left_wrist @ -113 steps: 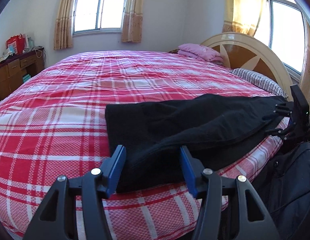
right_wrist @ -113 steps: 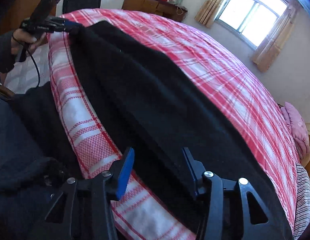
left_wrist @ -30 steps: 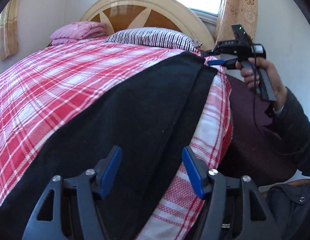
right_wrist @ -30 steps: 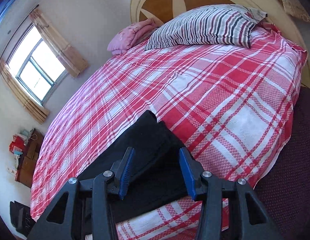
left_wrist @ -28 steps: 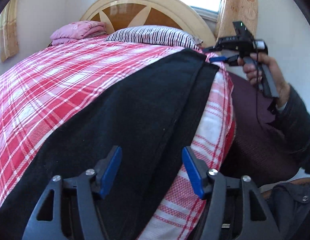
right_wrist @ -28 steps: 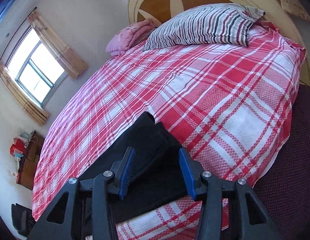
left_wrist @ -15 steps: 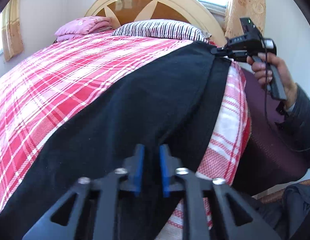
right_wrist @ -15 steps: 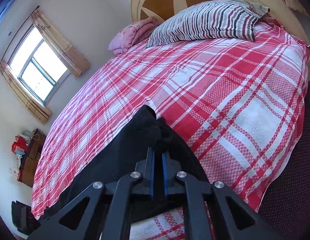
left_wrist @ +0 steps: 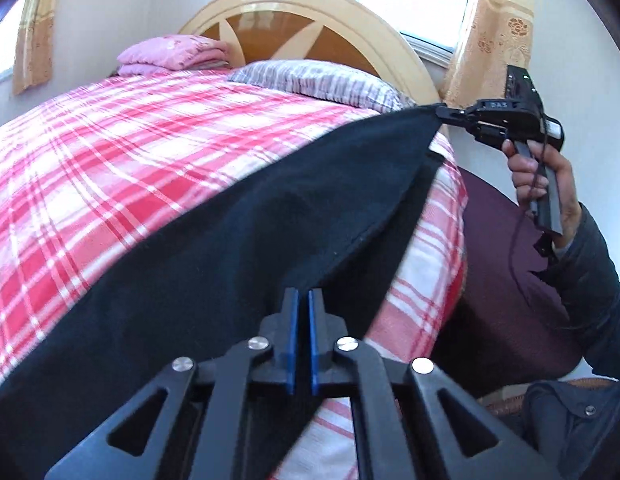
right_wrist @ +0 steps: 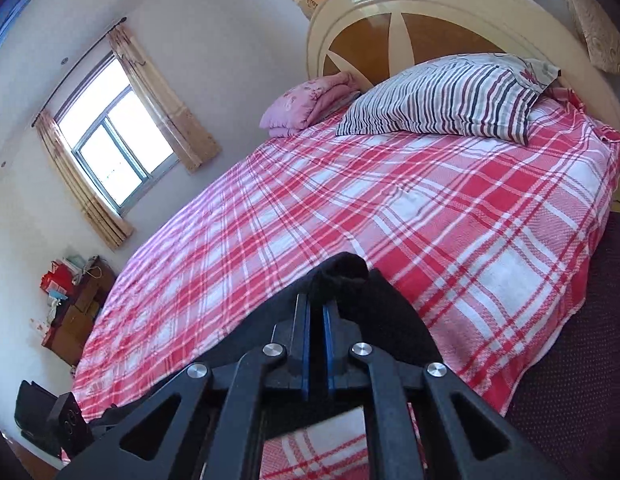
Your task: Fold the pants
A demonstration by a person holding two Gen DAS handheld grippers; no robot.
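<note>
Two grips on one garment. Left gripper point(left_wrist: 301, 300), bottom centre of the left wrist view, is clenched on the near edge of the black fleece-like pants point(left_wrist: 238, 248). Right gripper point(right_wrist: 314, 306), bottom centre of its own view and also seen at upper right of the left view point(left_wrist: 449, 114), is pinched on a bunched corner of the same pants point(right_wrist: 343, 270).

Pants location: stretched along the near side of the bed, over the red-and-white plaid bedspread point(left_wrist: 110, 160). The top layer is lifted taut between the two grippers; a lower layer lies flat along the bed edge, lower right of the cloth.

Risks (judgement):
- Only the upper layer appears lifted. If the lower leg stays behind, the fold will come out uneven.
- The right grip holds a small bunch at the very corner; a hard pull could slip it free.
- Slack in mid-span could sag and crease when laid down.
- Cloth near the edge could slide off toward the dark maroon mattress side point(left_wrist: 505, 280).

Hard to make out:
- How much cloth sits between each pair of fingers; the black-on-black hides it.
- Waistband versus hem end: cannot tell.
- The pants' far left end is cut off by the frame.
- The striped grey-and-white pillow point(right_wrist: 441, 96) is blurred in the left view.
</note>
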